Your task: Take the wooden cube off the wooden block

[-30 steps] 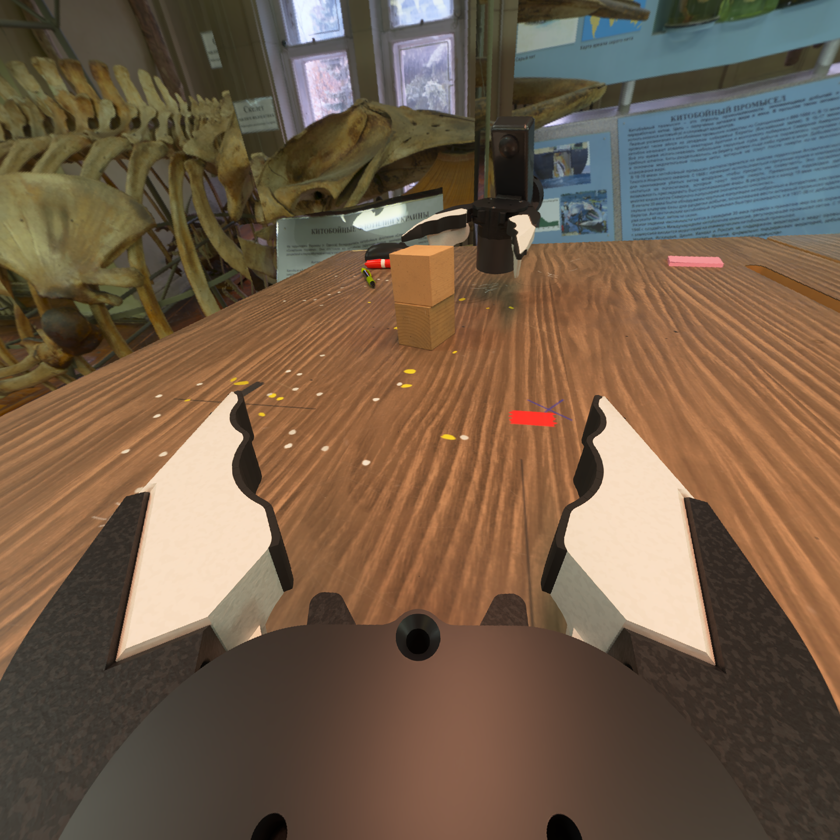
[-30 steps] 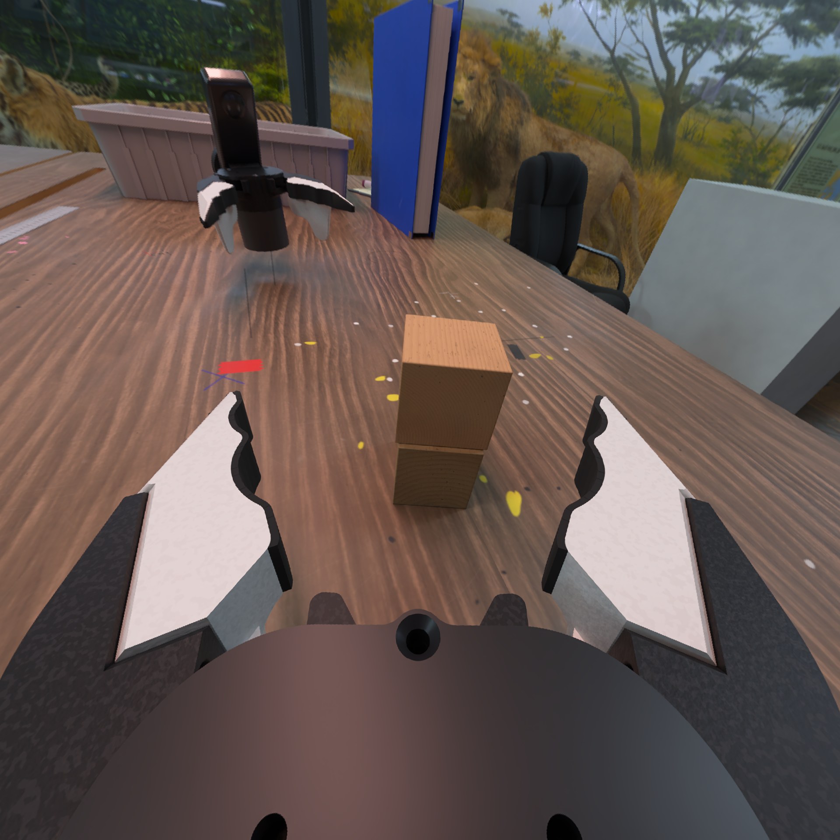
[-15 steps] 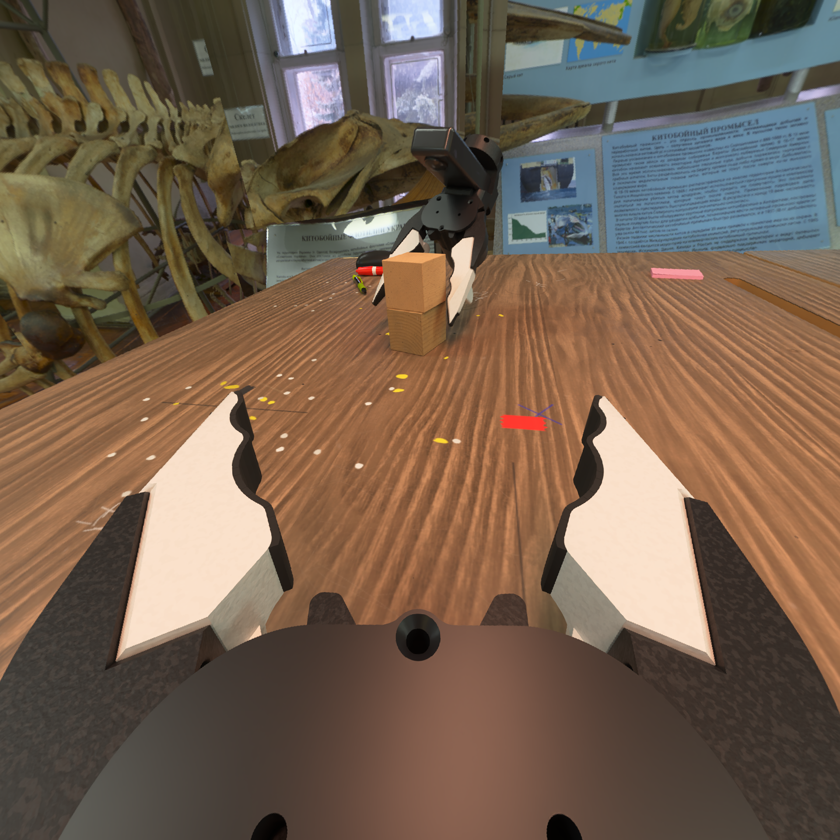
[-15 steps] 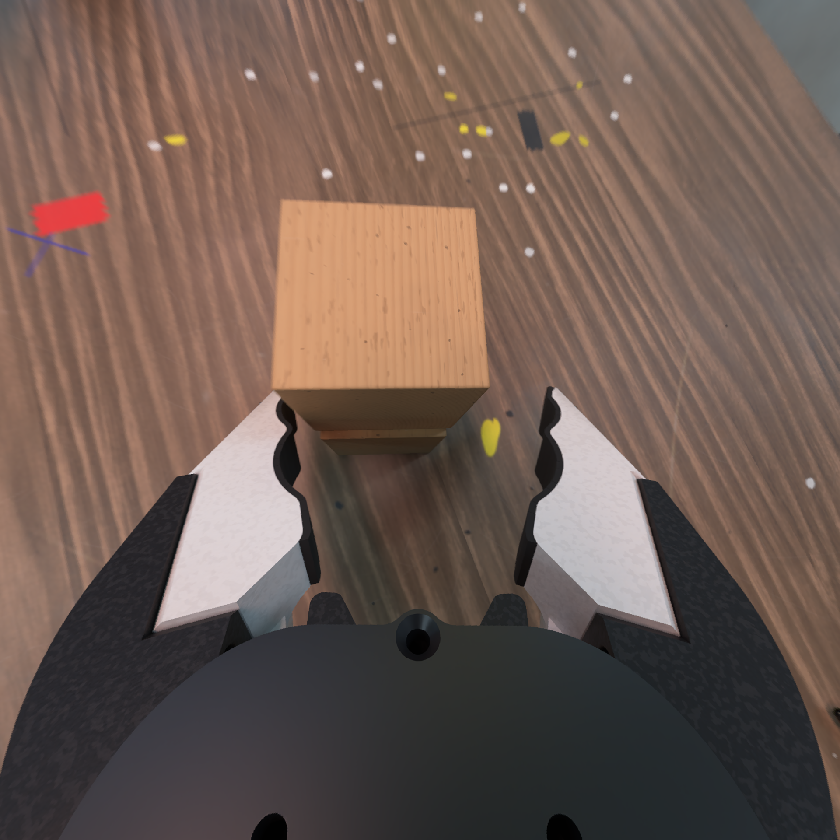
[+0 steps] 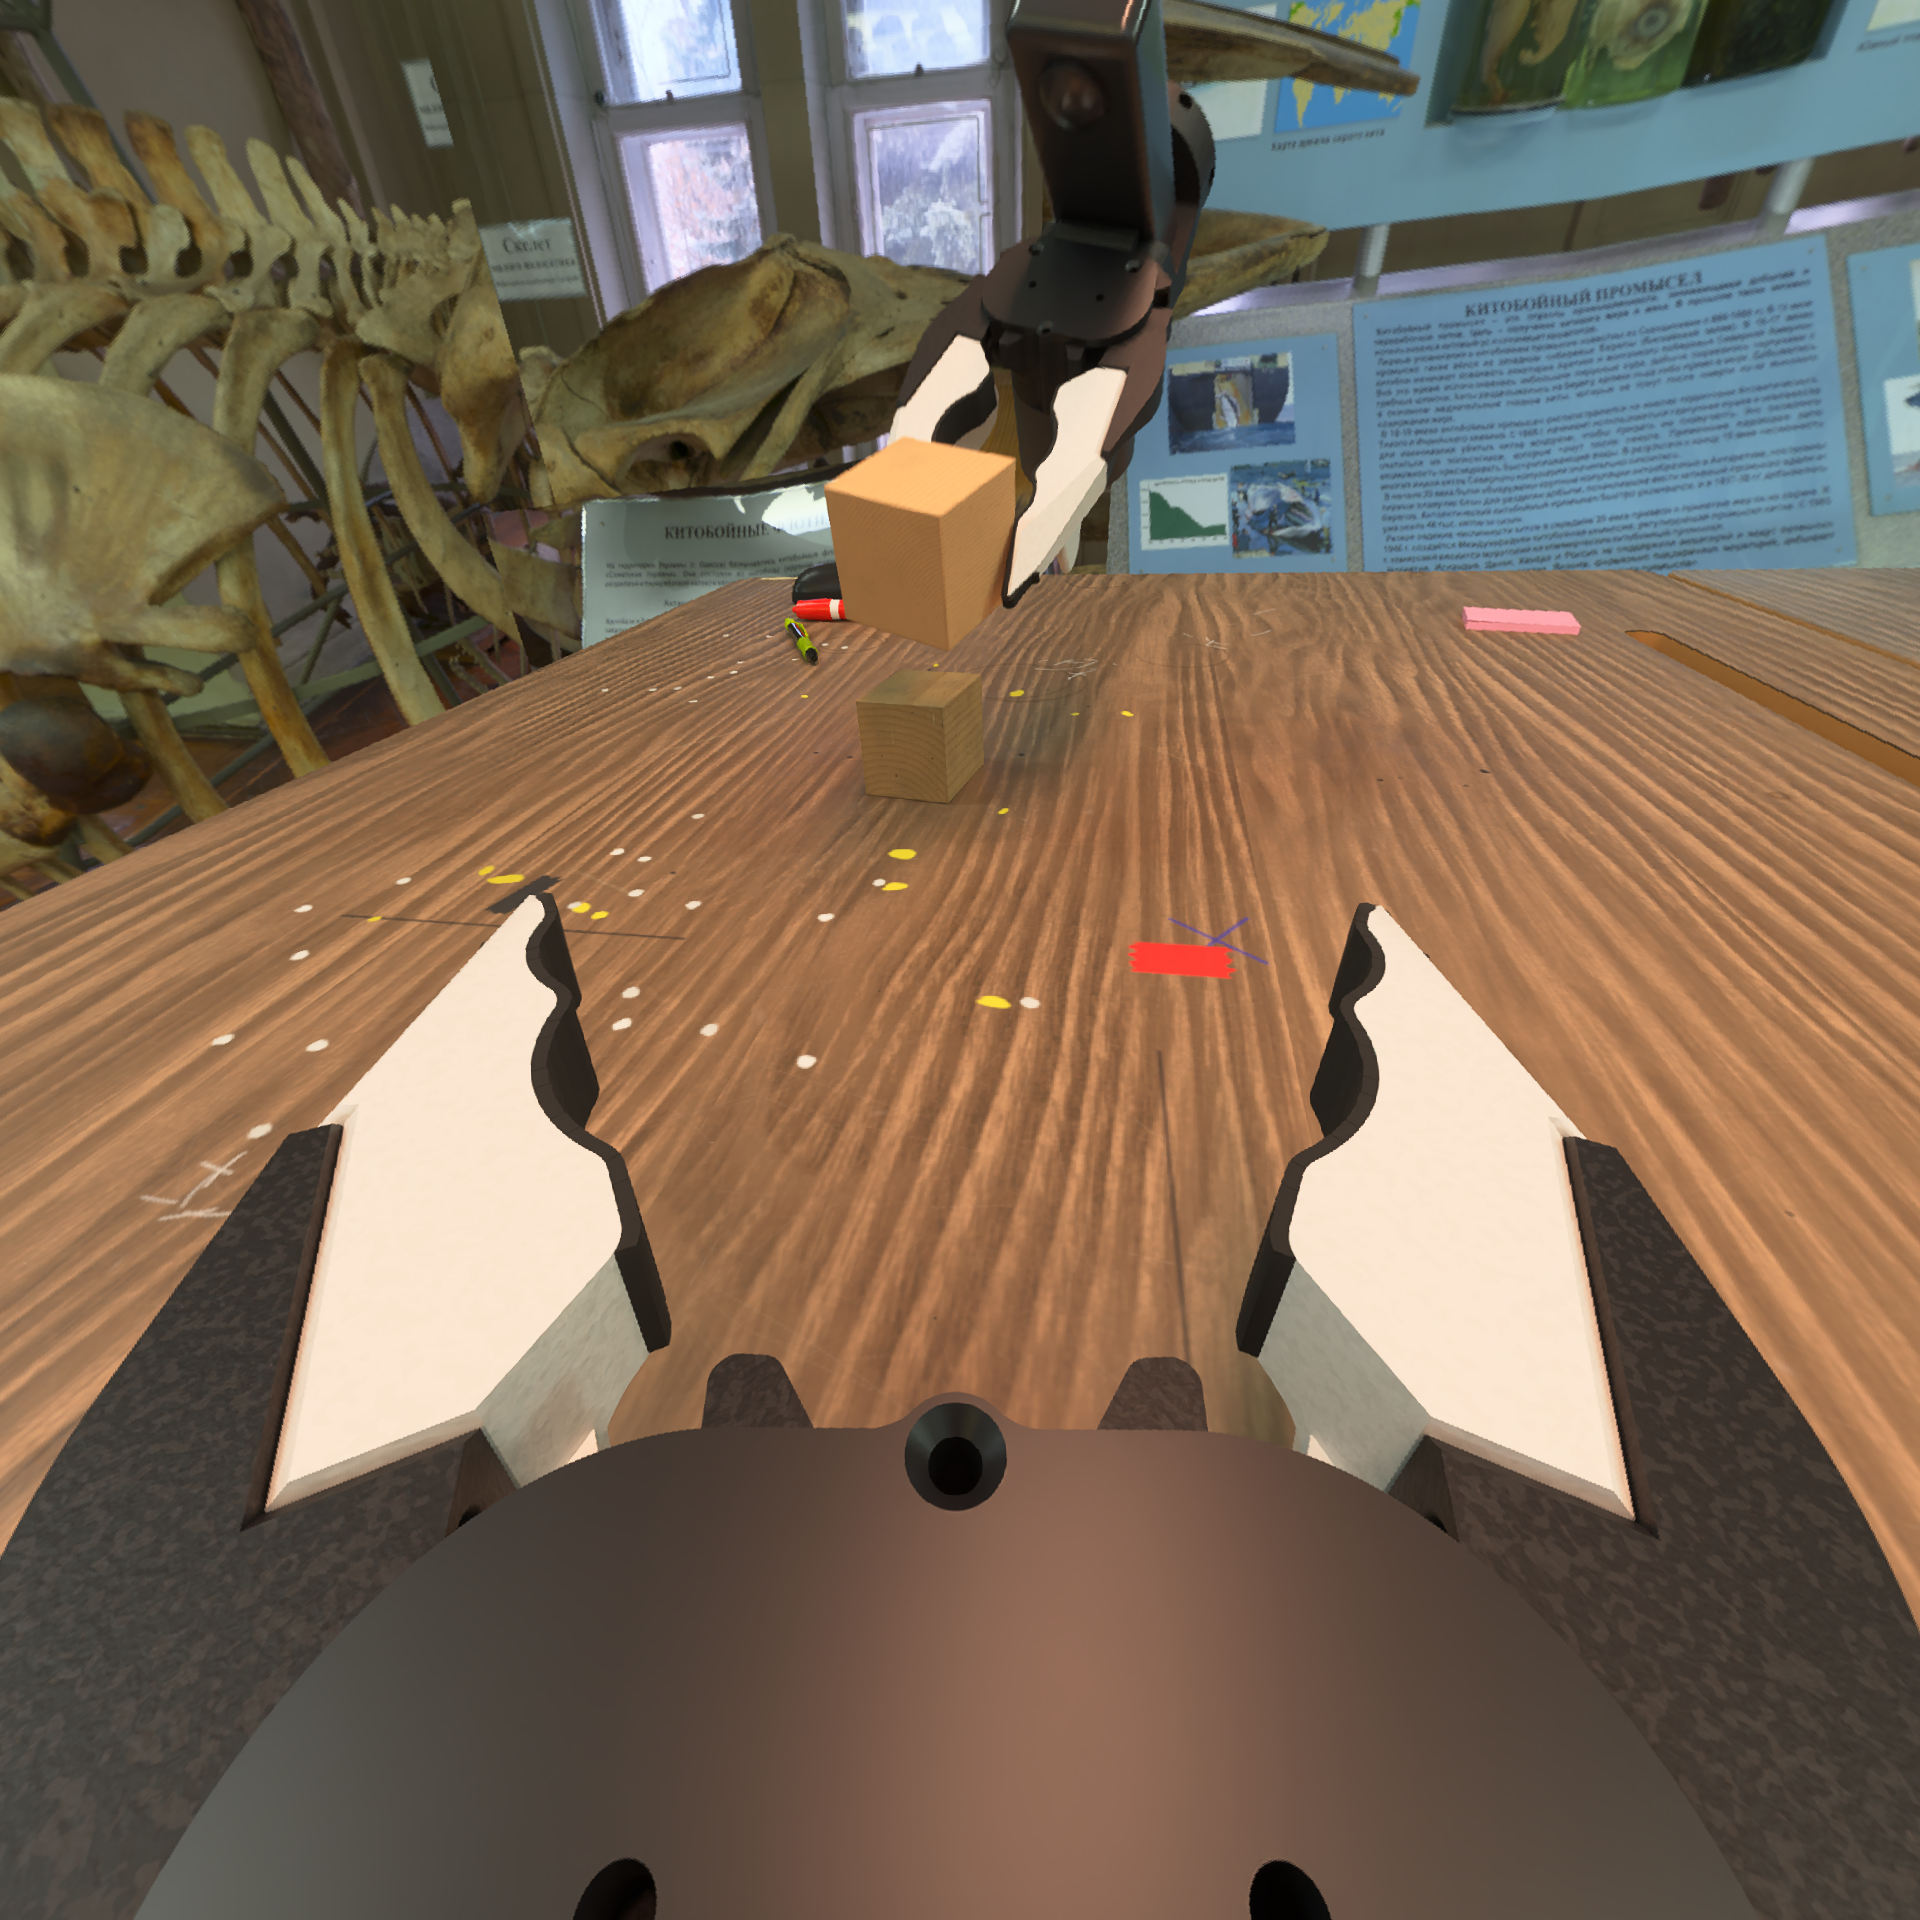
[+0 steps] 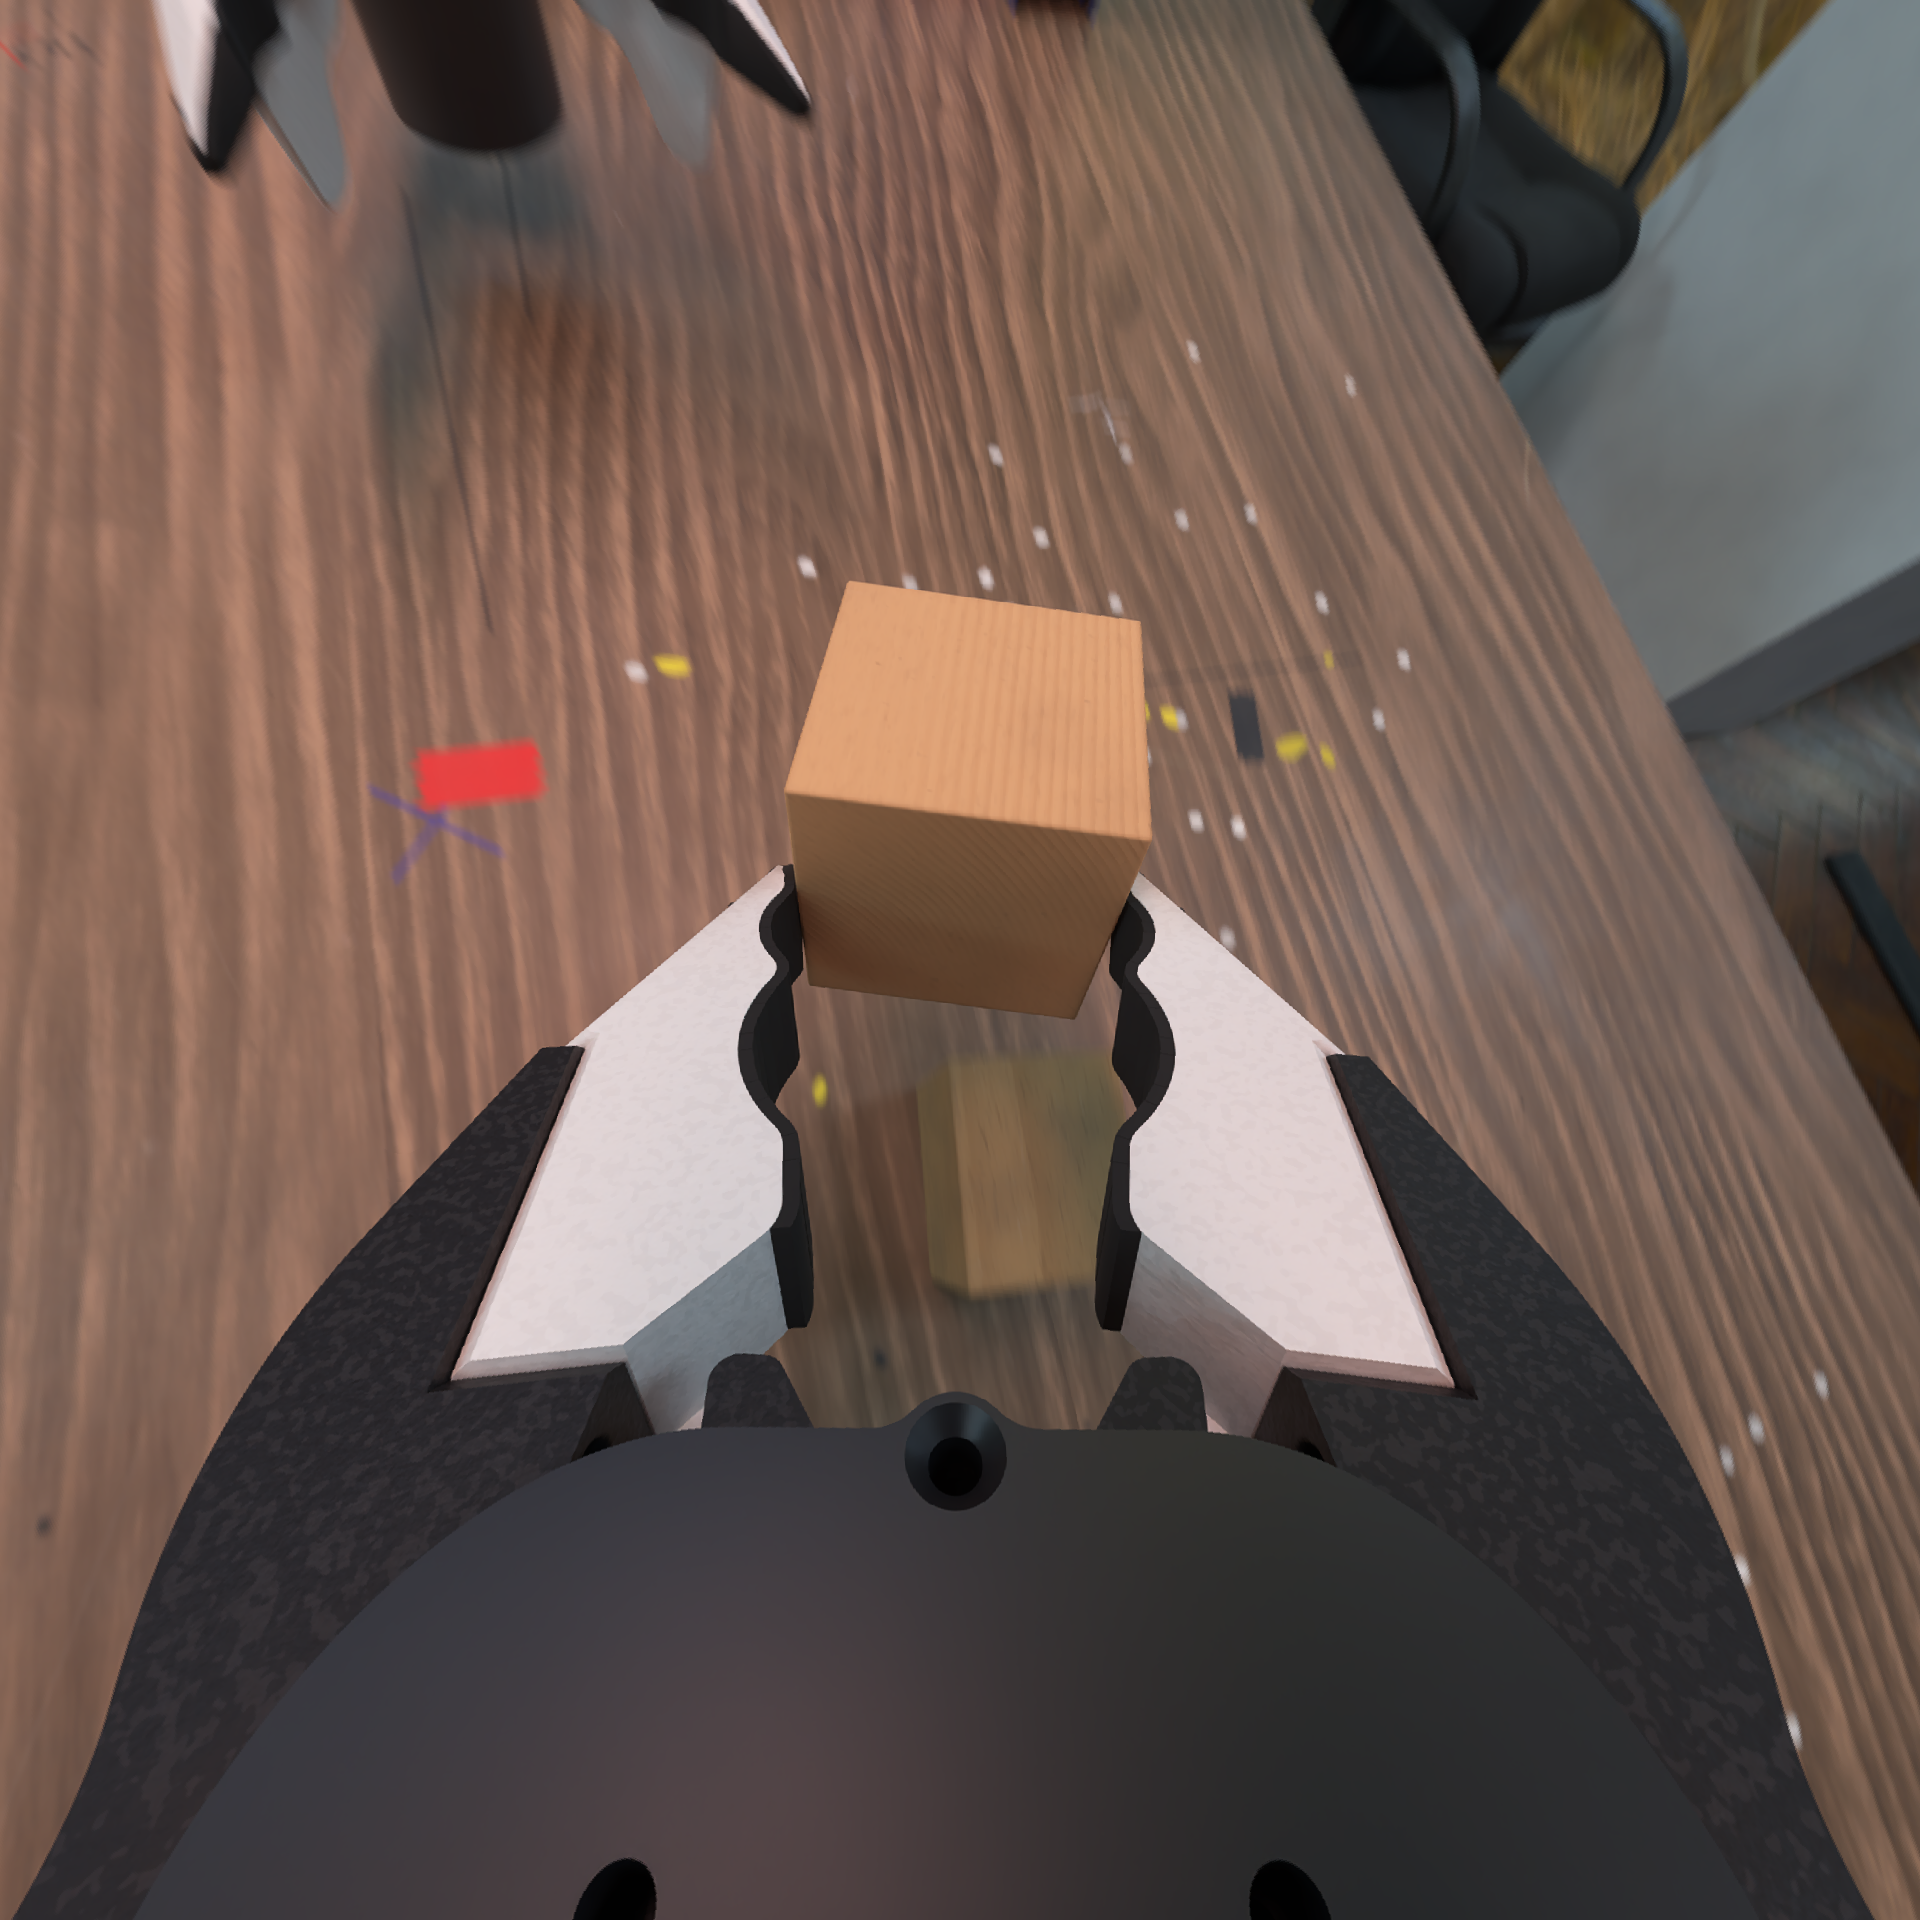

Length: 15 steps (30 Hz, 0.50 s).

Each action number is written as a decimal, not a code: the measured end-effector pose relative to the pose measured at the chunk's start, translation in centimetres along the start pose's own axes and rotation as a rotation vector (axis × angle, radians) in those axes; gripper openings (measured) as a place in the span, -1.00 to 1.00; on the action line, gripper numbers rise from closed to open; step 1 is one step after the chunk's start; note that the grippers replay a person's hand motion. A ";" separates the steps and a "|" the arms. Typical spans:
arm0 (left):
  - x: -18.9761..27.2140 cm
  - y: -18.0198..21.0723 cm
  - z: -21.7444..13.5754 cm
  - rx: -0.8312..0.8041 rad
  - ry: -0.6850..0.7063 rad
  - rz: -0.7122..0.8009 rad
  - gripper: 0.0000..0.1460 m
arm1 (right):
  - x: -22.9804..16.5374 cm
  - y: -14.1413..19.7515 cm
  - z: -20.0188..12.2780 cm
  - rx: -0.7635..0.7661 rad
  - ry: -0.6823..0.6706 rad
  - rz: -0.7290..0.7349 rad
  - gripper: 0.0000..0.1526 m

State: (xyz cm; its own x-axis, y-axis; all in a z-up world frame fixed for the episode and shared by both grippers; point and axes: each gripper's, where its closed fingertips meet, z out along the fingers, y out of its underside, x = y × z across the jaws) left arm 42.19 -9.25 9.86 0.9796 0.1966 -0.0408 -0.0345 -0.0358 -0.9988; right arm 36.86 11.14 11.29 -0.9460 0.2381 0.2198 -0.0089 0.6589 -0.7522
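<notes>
Gripping the wooden cube (image 6: 971,790) between its fingertips, the right gripper (image 6: 956,925) holds it clear above the wooden block (image 5: 921,736), mid-table; only the left wrist view shows that gap sharply. The left gripper (image 5: 956,956) hovers spread wide, empty.

Opposed wrist views: left low, far; right steep, close above wooden cube (image 6: 971,790).

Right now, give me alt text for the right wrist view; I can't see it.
The right gripper grips the wooden cube by its fingertips, lifted clear above the wooden block on the table. A red mark lies left; the open left gripper hovers beyond.
</notes>
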 end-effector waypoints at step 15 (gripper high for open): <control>0.1 0.2 0.1 -0.014 0.014 -0.003 0.94 | -7.2 -5.3 12.5 -0.149 -0.263 -0.187 -0.22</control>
State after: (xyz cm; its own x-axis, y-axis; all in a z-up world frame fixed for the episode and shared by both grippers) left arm 42.30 -9.11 9.68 0.9825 0.1825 -0.0370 -0.0285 -0.0490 -0.9984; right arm 39.67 -2.99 5.90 -0.9837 -0.0758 0.1631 -0.1610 0.7753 -0.6107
